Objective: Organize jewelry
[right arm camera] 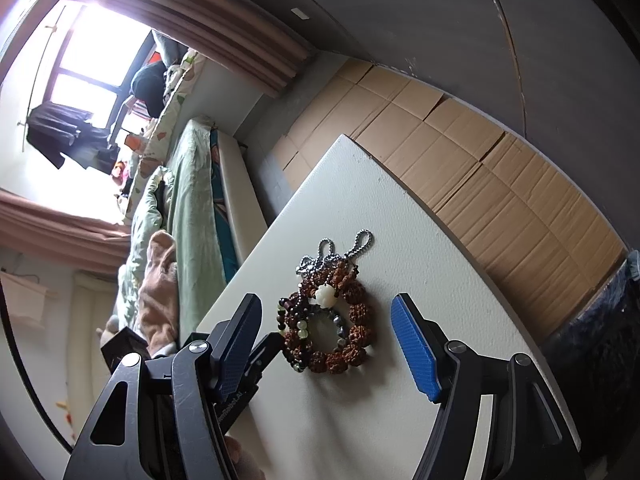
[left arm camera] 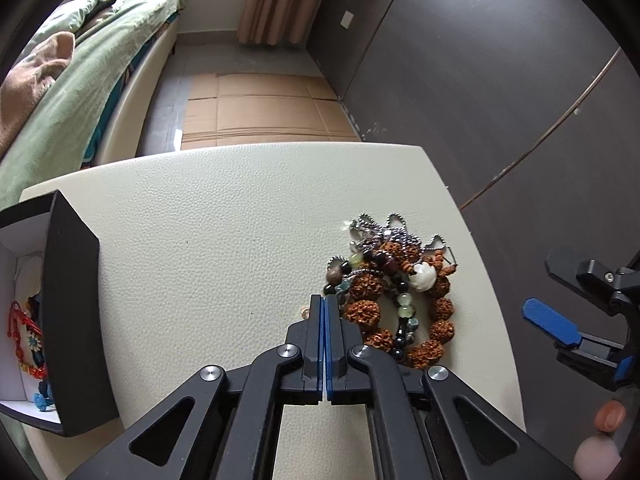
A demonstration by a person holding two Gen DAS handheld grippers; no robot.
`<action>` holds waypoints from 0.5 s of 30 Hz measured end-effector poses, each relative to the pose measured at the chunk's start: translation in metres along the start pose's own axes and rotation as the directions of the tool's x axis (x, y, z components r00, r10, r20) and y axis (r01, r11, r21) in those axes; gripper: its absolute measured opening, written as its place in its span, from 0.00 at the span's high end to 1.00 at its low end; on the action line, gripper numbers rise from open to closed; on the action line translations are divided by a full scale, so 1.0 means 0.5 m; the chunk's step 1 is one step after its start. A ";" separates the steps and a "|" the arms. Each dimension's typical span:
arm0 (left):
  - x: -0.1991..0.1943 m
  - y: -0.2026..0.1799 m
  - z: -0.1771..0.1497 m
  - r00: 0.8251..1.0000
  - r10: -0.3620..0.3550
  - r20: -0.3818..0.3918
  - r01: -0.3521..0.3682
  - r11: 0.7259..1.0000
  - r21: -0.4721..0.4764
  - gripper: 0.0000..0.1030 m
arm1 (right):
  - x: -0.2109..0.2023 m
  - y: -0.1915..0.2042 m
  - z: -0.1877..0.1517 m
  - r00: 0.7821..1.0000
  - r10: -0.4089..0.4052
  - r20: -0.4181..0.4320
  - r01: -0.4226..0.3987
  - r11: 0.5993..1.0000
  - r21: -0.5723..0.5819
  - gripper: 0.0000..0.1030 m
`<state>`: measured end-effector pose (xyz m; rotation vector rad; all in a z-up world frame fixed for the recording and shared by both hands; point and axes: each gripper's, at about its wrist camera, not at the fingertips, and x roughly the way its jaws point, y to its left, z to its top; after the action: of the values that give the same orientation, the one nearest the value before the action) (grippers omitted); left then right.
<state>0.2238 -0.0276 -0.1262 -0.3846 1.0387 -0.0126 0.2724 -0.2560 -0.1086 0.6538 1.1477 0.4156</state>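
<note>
Only the left wrist view shows the black box at the left side of the white table. It is open, with white walls inside, and red and blue jewelry lies in it. Only the right wrist view shows the bright window and the dark clothes hanging by it. Both views show the green bed, the pink curtain and the flat cardboard on the floor.

The pile of jewelry lies on the right part of the table. A ring of big, bumpy brown beads has a white carved bead on it. A string of small green and dark beads lies across it. A silver ball chain curls over the far side of the pile.

The left gripper has its blue pads pressed flat together with nothing between them. Its tip is just beside the left side of the pile. The right gripper is spread wide and holds nothing. The pile sits between its two blue pads, apart from both.

The pile is near the right edge of the table. The middle and left of the table are bare up to the box.
</note>
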 end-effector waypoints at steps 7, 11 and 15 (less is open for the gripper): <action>-0.045 0.002 0.002 0.998 -0.020 0.058 0.020 1.000 0.003 1.00 | 0.006 0.006 -0.014 1.000 -0.003 -0.014 0.003 1.000 -0.022 0.33; -0.034 0.005 0.000 1.000 -0.027 0.014 0.027 1.000 -0.003 1.00 | 0.013 0.003 -0.021 0.999 -0.015 -0.029 0.014 1.000 -0.018 0.33; -0.047 -0.002 0.002 0.999 -0.026 0.023 0.027 1.000 -0.008 0.90 | 0.011 -0.005 -0.020 0.999 -0.017 -0.028 0.017 1.000 -0.004 0.33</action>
<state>0.2127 -0.0236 -0.1057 -0.4051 1.0114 -0.0277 0.2652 -0.2518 -0.1169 0.6364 1.1779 0.4134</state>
